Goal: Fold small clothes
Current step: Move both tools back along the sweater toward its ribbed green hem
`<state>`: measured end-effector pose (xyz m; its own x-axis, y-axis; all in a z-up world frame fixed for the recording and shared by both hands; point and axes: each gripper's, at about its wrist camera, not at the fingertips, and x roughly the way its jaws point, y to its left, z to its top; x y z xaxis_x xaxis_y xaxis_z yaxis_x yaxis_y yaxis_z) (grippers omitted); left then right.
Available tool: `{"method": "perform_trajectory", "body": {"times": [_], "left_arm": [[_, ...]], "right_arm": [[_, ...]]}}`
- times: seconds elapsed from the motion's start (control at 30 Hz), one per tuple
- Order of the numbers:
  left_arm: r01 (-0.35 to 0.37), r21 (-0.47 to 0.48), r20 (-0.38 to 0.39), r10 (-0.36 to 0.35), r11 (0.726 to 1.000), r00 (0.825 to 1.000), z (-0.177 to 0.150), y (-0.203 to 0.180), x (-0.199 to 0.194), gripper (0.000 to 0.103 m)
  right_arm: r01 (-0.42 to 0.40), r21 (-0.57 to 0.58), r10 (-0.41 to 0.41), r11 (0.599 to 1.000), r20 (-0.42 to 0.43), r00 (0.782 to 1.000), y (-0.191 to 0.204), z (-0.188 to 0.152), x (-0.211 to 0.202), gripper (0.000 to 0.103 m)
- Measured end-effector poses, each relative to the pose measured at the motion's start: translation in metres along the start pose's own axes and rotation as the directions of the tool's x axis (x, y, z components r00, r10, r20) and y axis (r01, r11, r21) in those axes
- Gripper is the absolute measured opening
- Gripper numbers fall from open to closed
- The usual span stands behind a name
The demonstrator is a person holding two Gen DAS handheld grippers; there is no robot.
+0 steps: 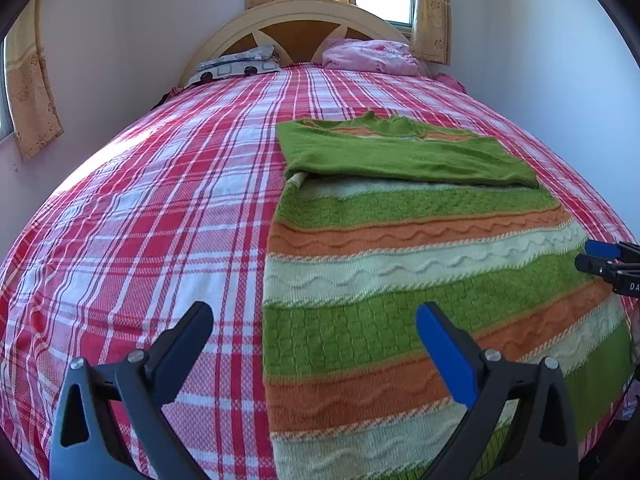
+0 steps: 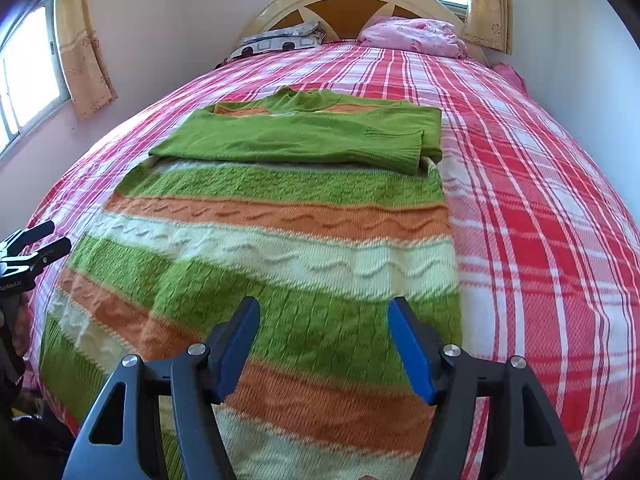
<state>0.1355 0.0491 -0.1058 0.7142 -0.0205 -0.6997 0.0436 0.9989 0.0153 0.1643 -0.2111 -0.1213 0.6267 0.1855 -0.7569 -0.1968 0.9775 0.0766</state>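
Observation:
A knitted sweater (image 1: 400, 272) with green, orange and cream stripes lies flat on the bed, its plain green sleeves (image 1: 400, 156) folded across the chest. It also shows in the right wrist view (image 2: 280, 240). My left gripper (image 1: 316, 320) is open and empty, above the sweater's left edge near the hem. My right gripper (image 2: 324, 312) is open and empty, above the sweater's lower right part. The right gripper's tip (image 1: 600, 258) shows at the right edge of the left wrist view; the left gripper's tip (image 2: 40, 240) shows at the left edge of the right wrist view.
The bed has a red and white plaid cover (image 1: 140, 220). A patterned pillow (image 1: 236, 65) and a pink bundle (image 1: 372, 56) lie by the headboard (image 1: 304, 12). Walls run close along both sides, with curtained windows (image 2: 28, 68).

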Motion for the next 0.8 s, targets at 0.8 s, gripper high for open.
{"method": "perform_trajectory", "body": {"times": [0.8], "left_arm": [[0.049,0.011,-0.088,-0.048,0.999,0.995,-0.050,-0.014,-0.032,0.103]], "right_arm": [[0.003,0.005,-0.003,1.000,-0.004,1.000,0.009,-0.058,-0.053,0.067]]}}
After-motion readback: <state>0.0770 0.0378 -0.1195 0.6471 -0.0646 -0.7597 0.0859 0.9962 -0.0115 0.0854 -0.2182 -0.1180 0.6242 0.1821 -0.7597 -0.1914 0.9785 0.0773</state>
